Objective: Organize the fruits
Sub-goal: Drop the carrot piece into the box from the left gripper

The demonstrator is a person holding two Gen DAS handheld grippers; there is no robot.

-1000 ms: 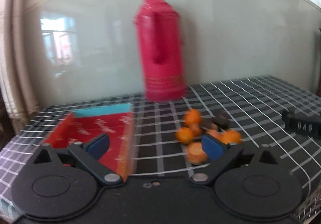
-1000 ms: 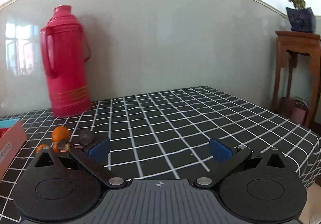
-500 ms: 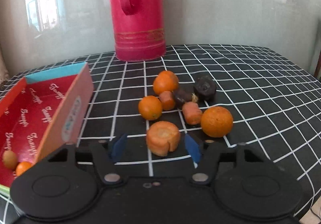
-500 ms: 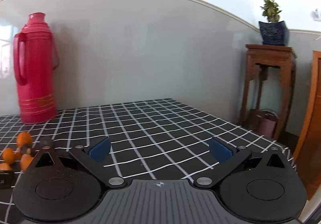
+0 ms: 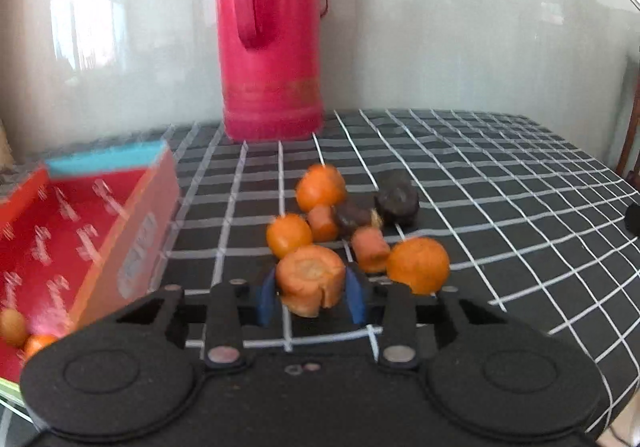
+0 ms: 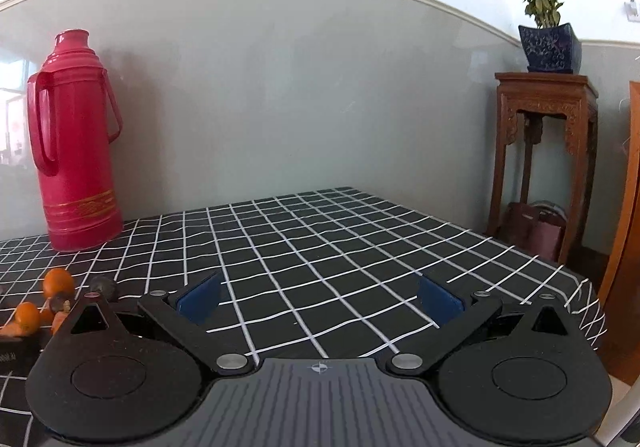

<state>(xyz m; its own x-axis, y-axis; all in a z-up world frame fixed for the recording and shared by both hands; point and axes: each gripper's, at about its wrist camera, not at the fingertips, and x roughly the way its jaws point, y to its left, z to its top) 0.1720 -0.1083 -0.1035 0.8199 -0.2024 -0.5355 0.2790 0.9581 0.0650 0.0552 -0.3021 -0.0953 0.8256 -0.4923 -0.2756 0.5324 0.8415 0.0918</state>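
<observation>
Our left gripper [image 5: 311, 297] has just closed onto the carrot chunk [image 5: 310, 279] right of the red box [image 5: 132, 243], ready to box it; our right gripper [image 6: 319, 297] waits, jaws apart, empty.

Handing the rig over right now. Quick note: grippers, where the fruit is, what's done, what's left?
Left gripper: jaws have just been closing, blue pads now against the carrot chunk, which still sits on the table.
Right gripper: open, empty, over bare cloth.
Red box: left of the pile, two small fruits in its near corner.
Pile: three oranges, two smaller carrot pieces and two dark fruits loose on the cloth.
Left: lift the chunk, box it, then the rest.
</observation>
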